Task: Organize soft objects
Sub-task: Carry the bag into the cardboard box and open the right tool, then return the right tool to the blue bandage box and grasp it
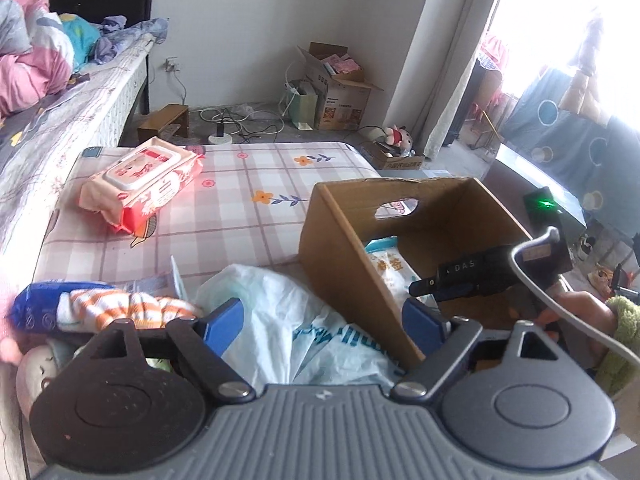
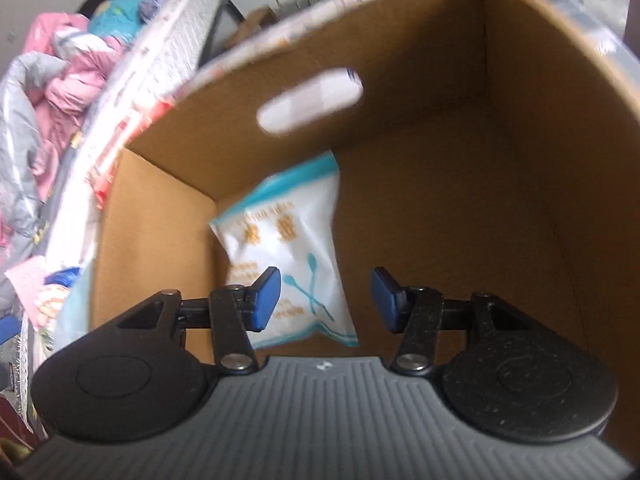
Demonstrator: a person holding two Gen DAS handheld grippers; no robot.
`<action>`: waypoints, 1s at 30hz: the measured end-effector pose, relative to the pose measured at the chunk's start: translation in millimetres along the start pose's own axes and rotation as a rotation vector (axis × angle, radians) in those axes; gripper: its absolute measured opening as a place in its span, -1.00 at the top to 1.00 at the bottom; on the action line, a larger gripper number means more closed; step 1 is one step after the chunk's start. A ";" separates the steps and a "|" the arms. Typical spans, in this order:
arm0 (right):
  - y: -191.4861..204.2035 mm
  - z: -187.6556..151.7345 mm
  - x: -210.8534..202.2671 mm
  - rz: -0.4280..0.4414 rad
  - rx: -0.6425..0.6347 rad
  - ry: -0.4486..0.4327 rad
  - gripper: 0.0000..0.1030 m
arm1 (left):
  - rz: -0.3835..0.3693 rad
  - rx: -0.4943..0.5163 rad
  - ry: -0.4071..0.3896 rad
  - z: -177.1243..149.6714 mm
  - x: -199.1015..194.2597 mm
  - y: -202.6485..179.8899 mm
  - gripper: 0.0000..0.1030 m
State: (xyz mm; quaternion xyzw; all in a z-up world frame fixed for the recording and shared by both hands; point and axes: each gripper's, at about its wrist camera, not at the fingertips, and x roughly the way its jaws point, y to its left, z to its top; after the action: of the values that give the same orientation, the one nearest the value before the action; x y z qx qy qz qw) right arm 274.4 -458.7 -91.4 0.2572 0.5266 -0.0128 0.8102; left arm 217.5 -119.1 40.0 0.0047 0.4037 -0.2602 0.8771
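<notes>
Left wrist view looks across the bed beside the cardboard box (image 1: 348,248); right wrist view peers closely inside that shared box (image 2: 460,180)

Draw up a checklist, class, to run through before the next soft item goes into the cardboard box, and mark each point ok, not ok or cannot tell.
1. Right gripper open and holding nothing: ok.
2. White and teal packet lies inside the cardboard box: ok.
3. Room left in the box: ok, bare floor beside the packet.
4. Left gripper open: ok, it sits above the white plastic bag.
5. Left gripper clear of the box wall: cannot tell, its right finger looks very near the near corner.
6. Pink wipes pack still out on the mat: not ok.
</notes>
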 end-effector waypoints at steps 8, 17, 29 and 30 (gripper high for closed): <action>36.3 2.1 32.4 -0.003 0.027 -0.004 0.36 | 0.054 -0.061 -0.021 -41.8 -25.6 26.5 -0.78; 55.3 6.9 44.1 0.005 -0.077 -0.067 0.33 | 0.109 -0.094 -0.040 -78.3 -47.7 43.4 -0.78; 31.8 10.4 5.3 -0.059 -0.050 -0.167 -0.06 | 0.176 -0.133 -0.078 -109.2 -85.6 64.4 -0.78; 28.4 14.4 5.4 -0.053 -0.028 -0.177 -0.06 | 0.185 -0.131 -0.082 -111.1 -89.2 65.5 -0.78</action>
State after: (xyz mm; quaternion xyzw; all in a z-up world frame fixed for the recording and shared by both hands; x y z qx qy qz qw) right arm 297.3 -438.9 -80.1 0.2299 0.4598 -0.0495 0.8563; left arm 121.3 2.1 15.2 -0.0261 0.3815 -0.1511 0.9116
